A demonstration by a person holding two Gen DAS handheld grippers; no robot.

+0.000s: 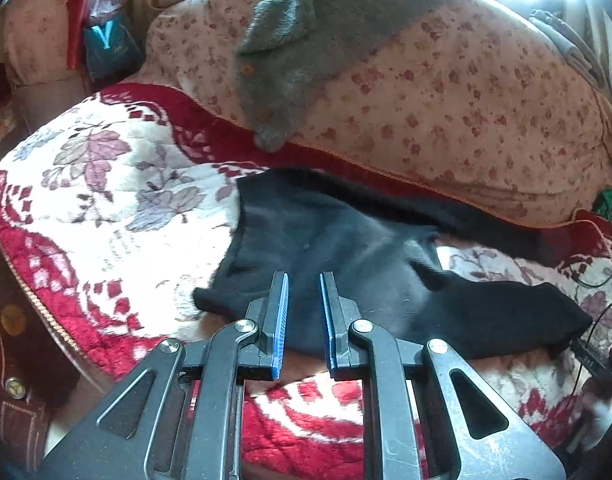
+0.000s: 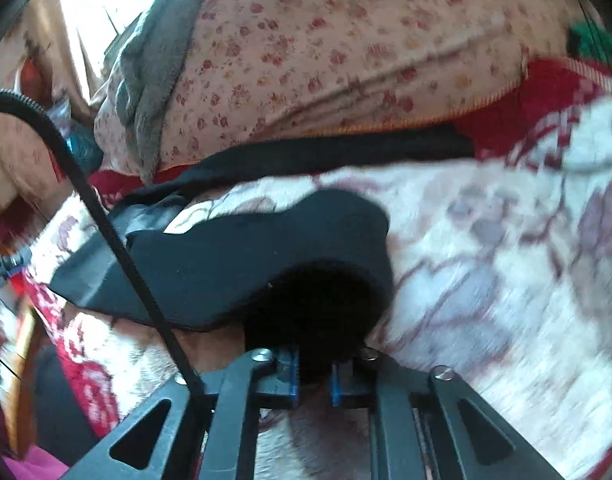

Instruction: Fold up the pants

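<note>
Black pants (image 1: 346, 248) lie spread on a red and white floral blanket (image 1: 105, 200), waist end to the left and two legs running right. In the left wrist view my left gripper (image 1: 302, 276) hovers just above the waist part. Its blue pads (image 1: 281, 320) stand a narrow gap apart with nothing between them. In the right wrist view the end of one pant leg (image 2: 233, 256) is bunched over my right gripper (image 2: 314, 340). That gripper is shut on the cloth, which hides its fingertips. The other leg (image 2: 326, 156) lies along the quilt's edge behind.
A bulky pink flowered quilt (image 1: 426, 100) rises behind the pants, with a grey fleece garment (image 1: 306, 40) draped over it. The blanket's zipped edge (image 1: 33, 300) drops off at the left. A black cable (image 2: 105, 220) crosses the right wrist view.
</note>
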